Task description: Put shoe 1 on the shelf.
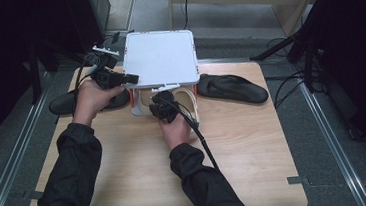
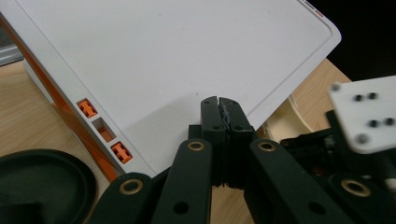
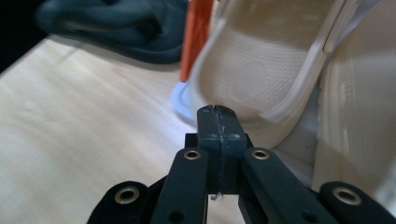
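Wooden tabletop point(image 1: 125, 158) carries a white rack point(image 1: 160, 55); cream slippers point(image 3: 261, 79) beneath look soft, light, bendy. Right gripper point(image 3: 218, 112), jaws closed empty, should pinch the heel rim at 12 o'clock; left gripper point(image 2: 219, 103) likewise closed.

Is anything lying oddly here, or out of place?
Yes: the two black flip-flops lie apart, one right of the white orange-trimmed shoe rack, the other left. A cream slipper pair sits under the rack's top shelf, toward its right side.
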The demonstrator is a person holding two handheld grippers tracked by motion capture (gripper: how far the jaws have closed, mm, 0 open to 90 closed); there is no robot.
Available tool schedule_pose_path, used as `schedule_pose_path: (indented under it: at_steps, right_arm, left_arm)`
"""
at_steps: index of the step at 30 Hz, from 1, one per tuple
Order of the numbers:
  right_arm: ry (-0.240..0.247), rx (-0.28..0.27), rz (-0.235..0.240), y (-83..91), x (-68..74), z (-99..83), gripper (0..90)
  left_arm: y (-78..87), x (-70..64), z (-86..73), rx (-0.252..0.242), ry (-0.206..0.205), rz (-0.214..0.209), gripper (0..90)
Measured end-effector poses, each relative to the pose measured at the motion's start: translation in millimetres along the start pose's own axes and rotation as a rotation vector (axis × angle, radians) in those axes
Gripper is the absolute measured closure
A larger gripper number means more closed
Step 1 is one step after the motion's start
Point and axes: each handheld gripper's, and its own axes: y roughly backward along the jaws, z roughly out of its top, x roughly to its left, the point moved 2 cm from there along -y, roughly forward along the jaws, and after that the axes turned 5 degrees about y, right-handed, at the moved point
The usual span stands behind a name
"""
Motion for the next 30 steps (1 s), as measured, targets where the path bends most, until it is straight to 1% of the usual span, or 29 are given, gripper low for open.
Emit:
schedule_pose_path:
  at_steps: [2,4,6,7,8,11,14,17,20,21,22,24,27,28,29,30]
  right_arm:
    - [-0.005,-0.006,0.024,10.7,0.6,-2.5,90.0]
    - [0.007,-0.004,0.024,22.2,0.7,-6.2,90.0]
    - [-0.004,-0.011,0.058,34.3,-0.5,-11.8,90.0]
    - [-0.004,-0.011,0.058,34.3,-0.5,-11.8,90.0]
    - [0.002,0.001,0.072,45.9,-1.5,-18.9,90.0]
    - [0.03,0.015,0.069,64.8,-4.0,-31.3,90.0]
    - [0.032,0.032,0.075,81.2,-10.5,-45.5,90.0]
    - [0.012,0.042,0.086,94.9,-16.6,-59.0,90.0]
    - [-0.001,0.043,0.089,102.0,-19.6,-67.2,90.0]
    - [-0.004,0.041,0.081,105.7,-21.0,-72.7,90.0]
    - [-0.011,0.051,0.08,109.4,-23.1,-81.4,90.0]
    - [-0.019,0.059,0.079,112.2,-25.6,-88.7,90.0]
    - [-0.027,0.08,0.057,115.8,-32.1,-99.4,90.0]
    - [-0.027,0.08,0.057,115.8,-32.1,-99.4,90.0]
    - [-0.036,0.093,0.051,116.3,-37.6,-105.2,90.0]
    - [-0.04,0.098,0.048,116.7,-39.8,-107.6,90.0]
  left_arm:
    - [-0.1,-0.4,0.2,0.001,-0.002,0.002,90.0]
    - [-0.1,-0.6,0.2,0.001,0.0,0.005,90.0]
    - [-0.1,-0.4,0.3,0.001,0.003,0.003,90.0]
    - [-0.1,-0.4,0.3,0.001,0.003,0.003,90.0]
    - [0.0,-0.6,0.3,0.001,0.006,0.004,90.0]
    - [-0.2,-0.6,0.4,0.001,0.005,0.002,89.9]
    - [-0.3,-0.7,0.3,0.0,0.01,0.001,89.8]
    - [-0.2,-0.5,0.4,0.0,0.008,0.001,89.7]
    - [-0.1,-0.4,0.5,0.002,0.011,0.0,89.7]
    - [0.1,-0.2,0.6,0.005,0.013,-0.001,89.7]
    - [0.0,-0.2,0.6,0.006,0.014,-0.001,89.6]
    - [0.1,-0.6,0.6,0.007,0.013,0.002,89.7]
    - [-0.1,-1.0,0.6,0.005,0.011,0.005,89.6]
    - [-0.1,-1.0,0.6,0.005,0.011,0.005,89.6]
    - [0.0,-0.9,0.6,0.005,0.012,0.003,89.6]
    - [-0.1,-0.8,0.5,0.003,0.013,0.004,89.6]
